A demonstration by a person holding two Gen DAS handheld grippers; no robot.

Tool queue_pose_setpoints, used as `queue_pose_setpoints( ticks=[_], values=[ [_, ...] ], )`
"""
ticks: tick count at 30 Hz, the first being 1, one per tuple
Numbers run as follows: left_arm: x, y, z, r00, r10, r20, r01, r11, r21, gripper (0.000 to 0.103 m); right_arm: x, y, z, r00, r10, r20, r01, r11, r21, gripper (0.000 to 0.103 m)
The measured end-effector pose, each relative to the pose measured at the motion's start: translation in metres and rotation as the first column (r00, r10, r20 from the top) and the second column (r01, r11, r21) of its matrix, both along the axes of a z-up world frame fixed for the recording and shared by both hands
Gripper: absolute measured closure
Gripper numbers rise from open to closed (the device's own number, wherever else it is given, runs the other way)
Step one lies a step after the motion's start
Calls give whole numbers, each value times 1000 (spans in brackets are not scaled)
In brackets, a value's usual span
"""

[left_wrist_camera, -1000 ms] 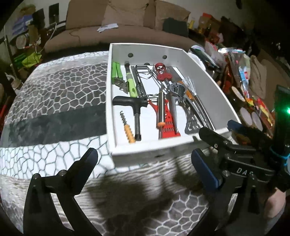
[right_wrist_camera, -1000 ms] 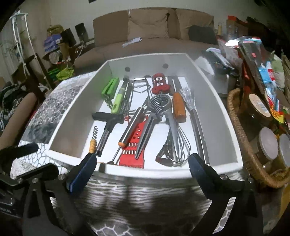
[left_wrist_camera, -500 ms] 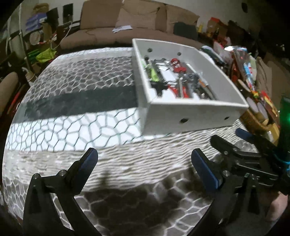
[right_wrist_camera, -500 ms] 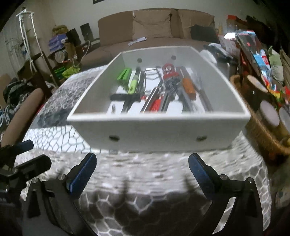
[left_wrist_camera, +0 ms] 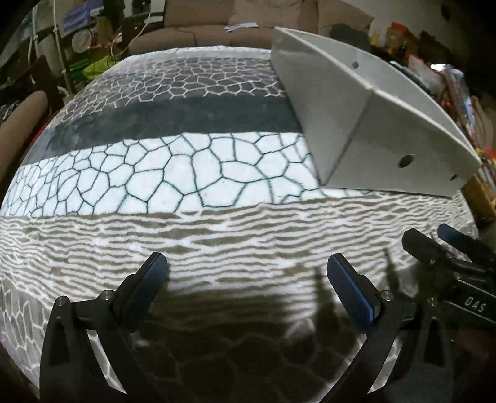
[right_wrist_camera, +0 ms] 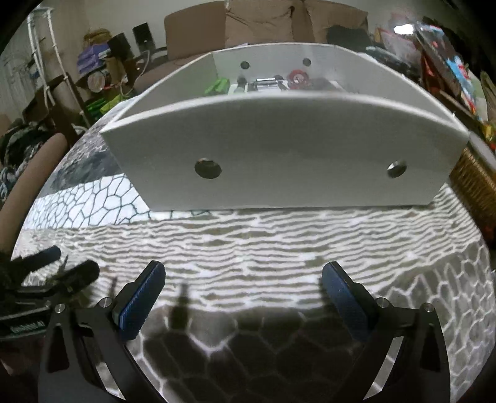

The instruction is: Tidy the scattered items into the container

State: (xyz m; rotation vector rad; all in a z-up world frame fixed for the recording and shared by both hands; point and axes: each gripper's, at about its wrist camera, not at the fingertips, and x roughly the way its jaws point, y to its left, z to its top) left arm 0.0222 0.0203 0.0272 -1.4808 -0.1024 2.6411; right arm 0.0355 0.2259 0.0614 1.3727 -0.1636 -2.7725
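A white open box (right_wrist_camera: 285,148) stands on the patterned tablecloth (right_wrist_camera: 279,241); its front wall with two round holes faces me. Over its rim I see tops of kitchen tools inside: a green one (right_wrist_camera: 218,86) and a red one (right_wrist_camera: 297,77). In the left wrist view the box (left_wrist_camera: 381,139) stands at the upper right, its inside hidden. My left gripper (left_wrist_camera: 246,279) is open and empty, low over the cloth. My right gripper (right_wrist_camera: 243,286) is open and empty, in front of the box. Each gripper shows at the edge of the other's view.
A wicker basket (right_wrist_camera: 474,183) with jars and packets stands right of the box. A brown sofa (right_wrist_camera: 263,28) is behind the table. Chairs and clutter stand at the left. The tablecloth (left_wrist_camera: 161,173) left of the box has a cell pattern and a dark band.
Both grippers have pulled back and dropped low from above the box. The box's inside, seen from above a second ago, is now mostly hidden behind its front wall.
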Motion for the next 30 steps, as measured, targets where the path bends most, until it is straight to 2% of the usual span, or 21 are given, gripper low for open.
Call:
queue_pose_setpoints(
  ticks=[2,6,11,30],
  values=[
    [-4,-2,-6,1000,13,3,-13,1000,1,0,-3,-2,-5,1000,-6,1,6,1000,14,0],
    [-8,4,-10,999,17,-32,-19,998,-61,0,-8,-5,-15,1000,-16,16,15,999,47,0],
    [-9,9,-13,998,36,-57,-42,994,-98,0,-7,-12,-20,1000,-24,11,23,994,103,0],
    [-10,9,-13,998,40,-58,-45,994,-99,0,-9,-14,-21,999,-38,17,35,992,121,0]
  ],
)
